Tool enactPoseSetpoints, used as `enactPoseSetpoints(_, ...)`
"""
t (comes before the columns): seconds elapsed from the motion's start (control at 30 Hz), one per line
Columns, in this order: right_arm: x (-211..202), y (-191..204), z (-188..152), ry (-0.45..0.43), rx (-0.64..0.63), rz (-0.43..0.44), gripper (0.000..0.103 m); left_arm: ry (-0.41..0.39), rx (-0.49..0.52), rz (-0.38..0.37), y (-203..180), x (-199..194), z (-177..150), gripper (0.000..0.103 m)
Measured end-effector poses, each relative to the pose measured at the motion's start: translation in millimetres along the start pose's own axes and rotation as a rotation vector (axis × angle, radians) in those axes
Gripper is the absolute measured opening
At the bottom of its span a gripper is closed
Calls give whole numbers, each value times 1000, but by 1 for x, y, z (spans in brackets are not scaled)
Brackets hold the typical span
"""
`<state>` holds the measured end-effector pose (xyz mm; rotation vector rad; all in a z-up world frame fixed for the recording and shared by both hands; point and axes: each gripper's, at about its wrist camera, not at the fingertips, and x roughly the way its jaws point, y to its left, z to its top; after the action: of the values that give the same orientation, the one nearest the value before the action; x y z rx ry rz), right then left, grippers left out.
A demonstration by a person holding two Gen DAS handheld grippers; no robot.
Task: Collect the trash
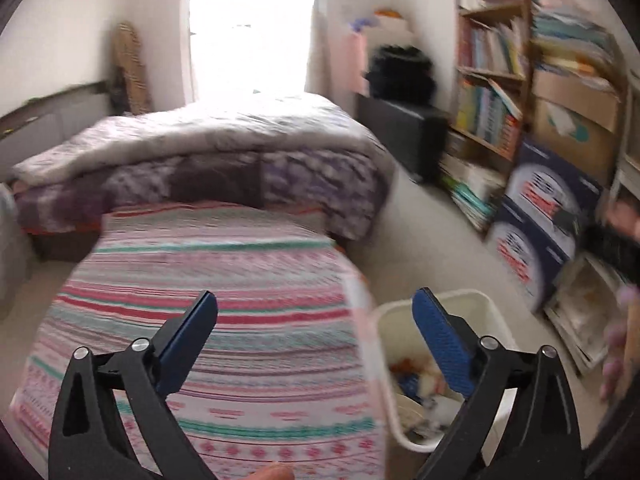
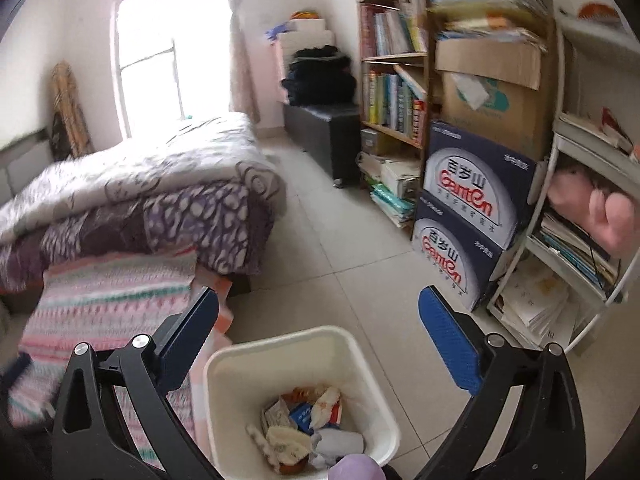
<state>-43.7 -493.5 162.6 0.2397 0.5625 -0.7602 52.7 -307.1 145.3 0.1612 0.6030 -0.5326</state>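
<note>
You held the right tongs [image 2: 318,316] spread wide and empty above the white bin [image 2: 224,364], which stood on the floor beside the bed [image 2: 112,300] with the trash [image 2: 308,428] heaped inside. Your left tongs [image 1: 314,316] were likewise spread, empty, over the striped cover.

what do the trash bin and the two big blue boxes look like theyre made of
Trash bin: probably moulded plastic, cream, smooth with a slight sheen, thin walls and a rolled rim. Blue boxes: likely printed cardboard, with crisp folded edges and a glossy printed logo, like the plain brown carton above.
</note>
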Motion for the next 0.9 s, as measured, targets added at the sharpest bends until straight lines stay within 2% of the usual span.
enactPoseSetpoints(0.07,-5,13,-10,0,-22,17,96,-24,-23,52,13,-6,1,96)
enactPoseSetpoints(0.2,-14,44,-19,-15,-61,77,96,-22,-58,139,38,-15,-2,96)
enactPoseSetpoints(0.27,-16,54,-20,-20,-74,83,96,-27,-77,160,49,-20,-3,96)
enactPoseSetpoints(0.53,-20,93,-28,-36,-103,156,96,-53,-107,231,82,-34,-7,96)
enactPoseSetpoints(0.9,-25,117,-34,-42,-130,197,96,-36,-147,264,105,-33,-10,96)
